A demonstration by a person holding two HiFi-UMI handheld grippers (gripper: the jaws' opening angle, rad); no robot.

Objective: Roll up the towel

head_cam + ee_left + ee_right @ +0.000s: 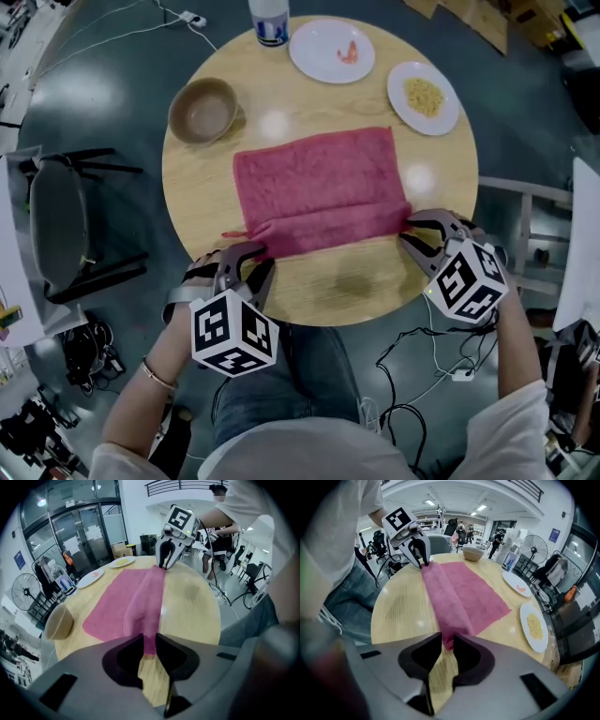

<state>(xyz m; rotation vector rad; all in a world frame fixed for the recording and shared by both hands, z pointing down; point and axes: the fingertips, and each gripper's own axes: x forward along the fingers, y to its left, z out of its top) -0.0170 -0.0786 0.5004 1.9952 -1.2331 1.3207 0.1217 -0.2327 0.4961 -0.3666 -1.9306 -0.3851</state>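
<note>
Our left gripper (pixel 149 643) and right gripper (pixel 446 641) each pinch one end of the towel's (pixel 323 178) near edge. We judge this keeps the roll even across its width. The pink towel lies flat on the round wooden table (pixel 375 281), its near edge already folded over into a first turn.

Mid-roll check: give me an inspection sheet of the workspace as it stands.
Surface: round wooden table, bare along its near edge.
Job's things: red towel spread flat, near edge turned over into a first fold.
Clutter: bowl, bottle, noodle plate, second plate, all beyond the towel, apart from it.
Grippers: left gripper shut on the fold's left end; right gripper shut on its right end.
Cables: cables on the floor.
Surroundings: chair left of the table.
</note>
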